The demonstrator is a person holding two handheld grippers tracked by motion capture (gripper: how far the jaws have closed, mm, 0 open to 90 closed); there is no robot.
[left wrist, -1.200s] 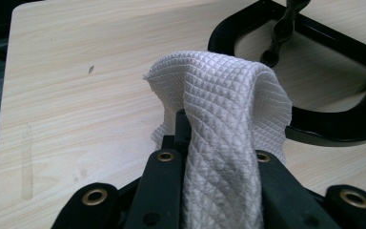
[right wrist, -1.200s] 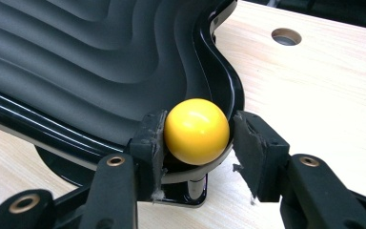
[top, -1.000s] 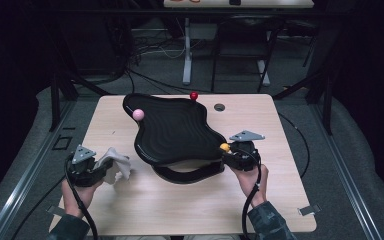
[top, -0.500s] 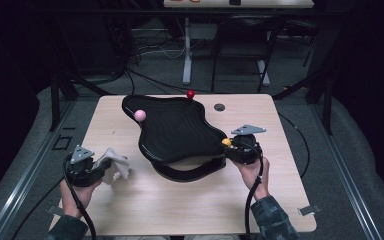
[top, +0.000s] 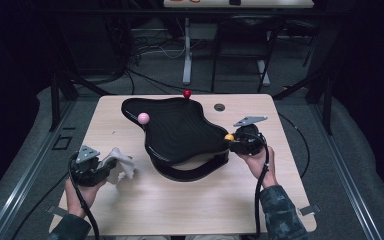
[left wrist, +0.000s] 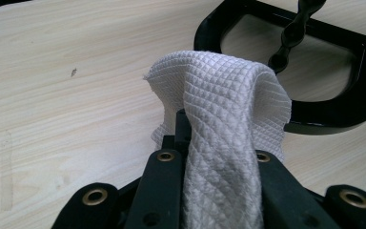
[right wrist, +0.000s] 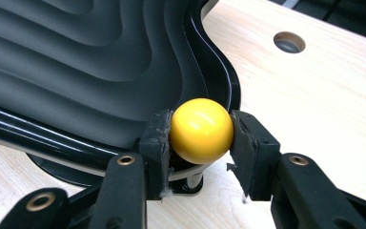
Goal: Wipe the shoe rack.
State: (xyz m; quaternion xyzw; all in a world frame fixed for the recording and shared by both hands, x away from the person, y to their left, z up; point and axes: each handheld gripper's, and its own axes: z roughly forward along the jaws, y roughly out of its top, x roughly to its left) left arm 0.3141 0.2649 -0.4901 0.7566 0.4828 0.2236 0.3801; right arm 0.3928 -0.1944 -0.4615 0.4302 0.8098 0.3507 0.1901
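Observation:
A black wavy-surfaced board (top: 180, 130) sits on a black base frame (top: 190, 172) in the middle of the table. It carries a pink ball knob (top: 143, 118) at its left, a red one (top: 187, 93) at the far edge and a yellow one (top: 228, 136) at its right. My right gripper (top: 231, 139) is shut on the yellow knob (right wrist: 201, 130), one pad on each side, beside the board's rim (right wrist: 219, 71). My left gripper (top: 109, 167) is shut on a white quilted cloth (left wrist: 219, 109), which drapes over its jaws just left of the base frame (left wrist: 333, 119).
The wooden table (top: 180, 210) has a round hole (top: 219, 107) near its far right, right of the board. Cables trail from both grippers off the near edge. Dark floor, metal stands and more cables lie beyond the table.
My right gripper has carried the yellow knob a little to the right and away from me, and the board has turned with it. The left gripper and cloth have stayed put.

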